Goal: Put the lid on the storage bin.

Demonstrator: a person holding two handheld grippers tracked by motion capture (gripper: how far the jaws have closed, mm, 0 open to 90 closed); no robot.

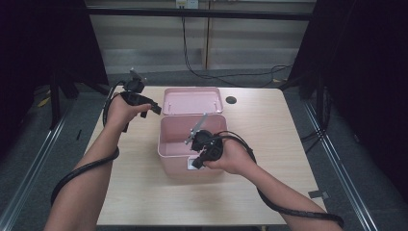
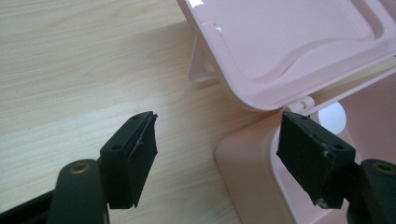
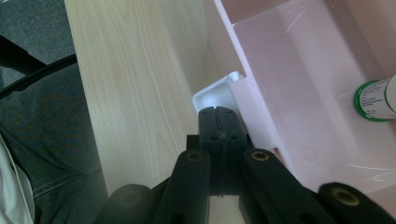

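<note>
**Pink box stands open mid-table**

Your left gripper (image 1: 156, 109) hovers with jaws spread and empty beside the flipped-back lid (image 1: 192, 100). The pink storage box (image 1: 173, 139) sits at the table's (image 1: 269, 144) centre. Your right gripper (image 1: 196, 163), jaws pressed together, rests at its white front latch (image 3: 215, 95).

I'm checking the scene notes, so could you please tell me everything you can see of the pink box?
The pink box looks like smooth plastic with rounded corners. It stands upright mid-table, its hinged lid swung open behind it. A green-capped bottle lies inside. The right gripper, jaws shut, sits at the white latch on its front wall.
</note>
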